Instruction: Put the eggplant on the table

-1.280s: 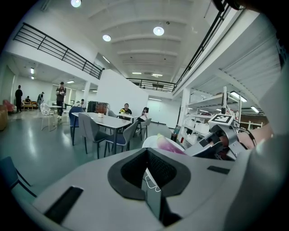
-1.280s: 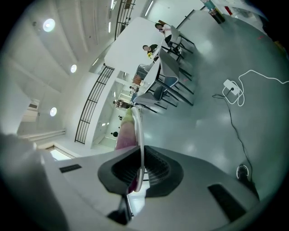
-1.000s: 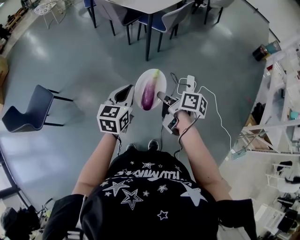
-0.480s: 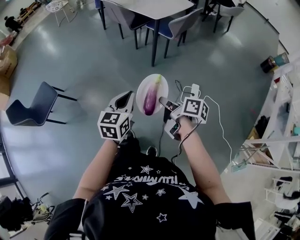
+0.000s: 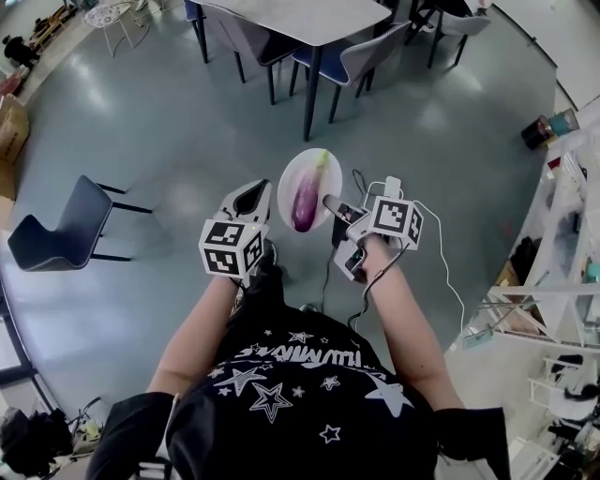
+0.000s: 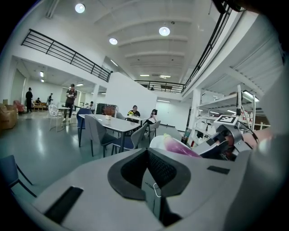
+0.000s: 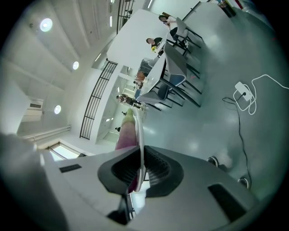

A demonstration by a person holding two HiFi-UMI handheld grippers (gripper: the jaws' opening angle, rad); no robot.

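My right claw (image 7: 135,173) was clamped on the rim of the round white plate (image 7: 140,131), and there it was, the thin edge pinched right between the ribbed dark pads. Riding on that plate, just beyond the claw tips, lay the long purple eggplant (image 5: 307,199), its green stem end pointing away from me. My left claw (image 5: 251,194) hung just left of the plate, jaws pressed together with nothing between them. Plate and eggplant were up in the air over the glossy grey floor (image 5: 159,122). A thin white cable (image 5: 448,253) looped away to the right of my right claw. Well off to the left of the left claw stood a lone dark blue chair (image 5: 54,223). Farther ahead, past the plate, stood the grey-topped table (image 5: 309,13) with grey and blue chairs (image 5: 352,47) tucked around it, and the eggplant was not on it yet.
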